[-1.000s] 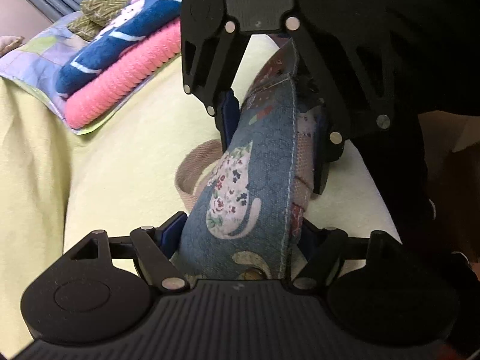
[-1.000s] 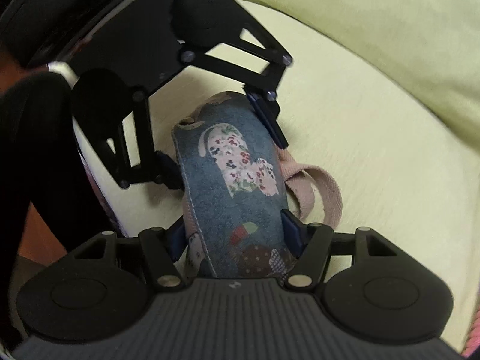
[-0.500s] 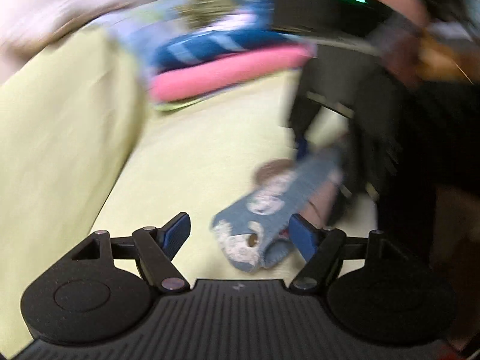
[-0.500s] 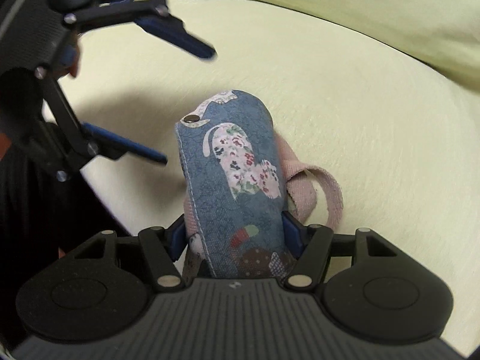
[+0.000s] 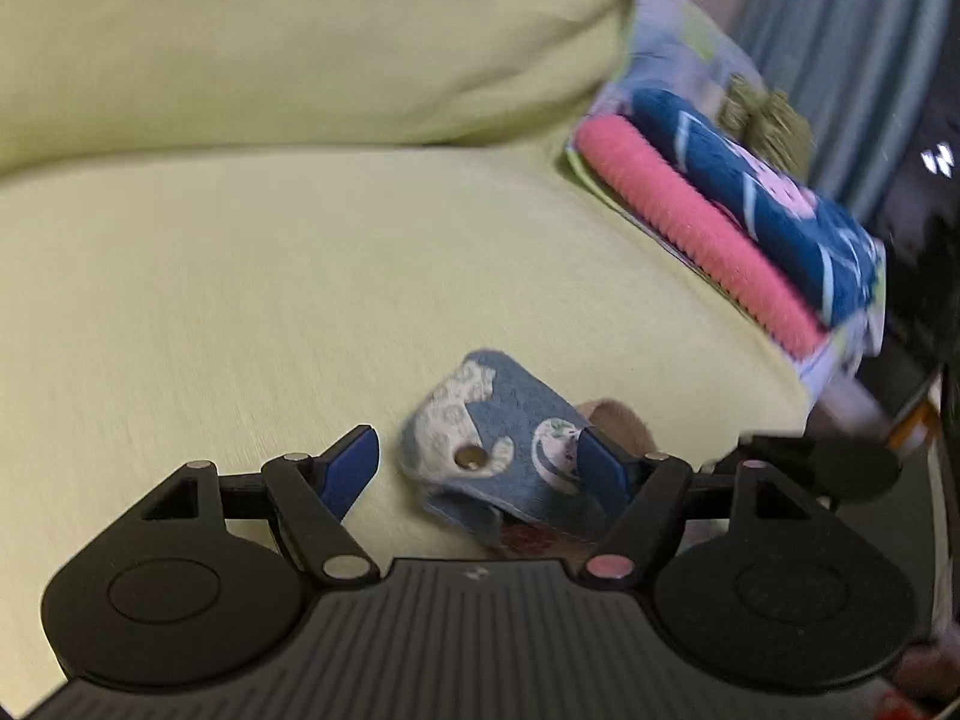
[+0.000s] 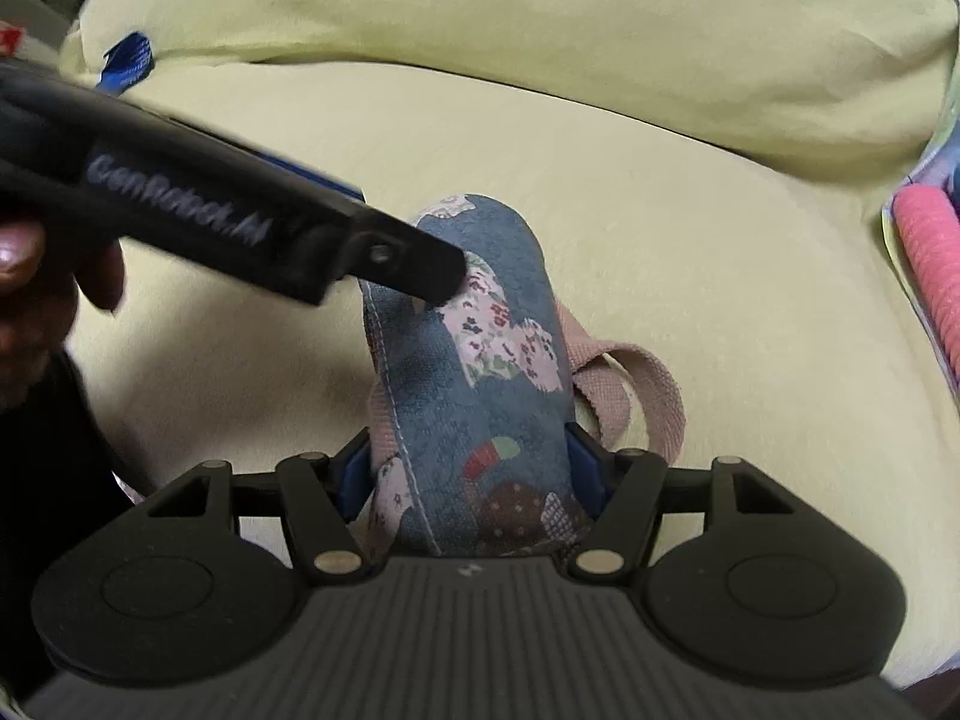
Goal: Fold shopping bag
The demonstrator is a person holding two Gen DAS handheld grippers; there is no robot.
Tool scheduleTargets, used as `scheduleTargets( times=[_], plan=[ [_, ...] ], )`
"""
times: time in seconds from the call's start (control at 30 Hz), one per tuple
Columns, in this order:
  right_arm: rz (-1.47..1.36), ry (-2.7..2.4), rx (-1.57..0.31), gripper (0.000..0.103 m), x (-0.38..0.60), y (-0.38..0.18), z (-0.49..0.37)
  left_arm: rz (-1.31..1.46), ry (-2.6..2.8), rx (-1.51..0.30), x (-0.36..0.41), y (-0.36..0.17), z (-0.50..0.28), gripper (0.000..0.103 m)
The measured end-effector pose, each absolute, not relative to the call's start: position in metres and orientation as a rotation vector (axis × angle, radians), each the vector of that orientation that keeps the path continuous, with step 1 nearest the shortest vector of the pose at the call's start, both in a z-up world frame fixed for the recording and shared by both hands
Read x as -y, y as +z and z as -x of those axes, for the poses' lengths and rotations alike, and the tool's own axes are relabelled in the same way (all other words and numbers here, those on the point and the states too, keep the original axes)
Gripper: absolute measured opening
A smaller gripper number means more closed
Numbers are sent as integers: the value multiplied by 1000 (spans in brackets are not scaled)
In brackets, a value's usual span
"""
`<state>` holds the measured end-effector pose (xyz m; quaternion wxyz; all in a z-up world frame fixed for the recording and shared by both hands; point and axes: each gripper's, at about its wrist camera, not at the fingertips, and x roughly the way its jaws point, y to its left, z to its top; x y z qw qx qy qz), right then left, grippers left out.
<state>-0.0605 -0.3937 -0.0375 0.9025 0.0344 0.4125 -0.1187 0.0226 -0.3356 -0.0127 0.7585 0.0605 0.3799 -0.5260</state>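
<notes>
The shopping bag (image 6: 480,372) is a blue patchwork cloth bag, folded into a narrow bundle with a snap button (image 5: 470,455) near its free end and a pink webbing handle (image 6: 636,384) sticking out on the right. My right gripper (image 6: 468,471) is shut on the bundle's near end and holds it over the yellow-green cushion. My left gripper (image 5: 480,462) is open, its jaws standing on either side of the bundle's free end (image 5: 504,450) without clamping it. In the right wrist view the left gripper's black body (image 6: 240,222) crosses above the bag.
The yellow-green seat cushion (image 5: 300,300) lies under everything, with a back cushion (image 5: 300,30) behind. A stack of folded pink and blue towels (image 5: 738,222) sits at the right on a patterned cloth. The person's hand (image 6: 36,288) is at the left edge.
My left gripper let go of the bundle, opened, pulled off and swung round to its free end. My right gripper has kept its hold on the near end.
</notes>
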Motion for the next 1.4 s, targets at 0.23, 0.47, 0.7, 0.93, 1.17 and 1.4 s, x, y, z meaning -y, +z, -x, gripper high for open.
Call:
scheduleTargets(
  times=[0.23,0.47,0.7,0.93,1.17,1.4],
  plan=[
    [-156,-277,-801,62,386,-37,61,-123,-1087,-1007,338,-21,-35,81],
    [-151,-301,-759,62,395,-39,65,-11,-1024,-1240,355,-34,-48,81],
    [-151,-287,-743,64,419,-51,48,-85,-1017,-1208,377,-43,-37,77],
    [-182,-154,-686,67,451,-35,89,-116,-1044,-1225,377,-42,-41,77],
    [-230,-167,-605,73,498,-19,101,-109,-1048,-1232,377,-42,-44,77],
    [-232,-211,-602,64,486,-9,135,-90,-1066,-1226,372,-44,-49,77]
  ],
)
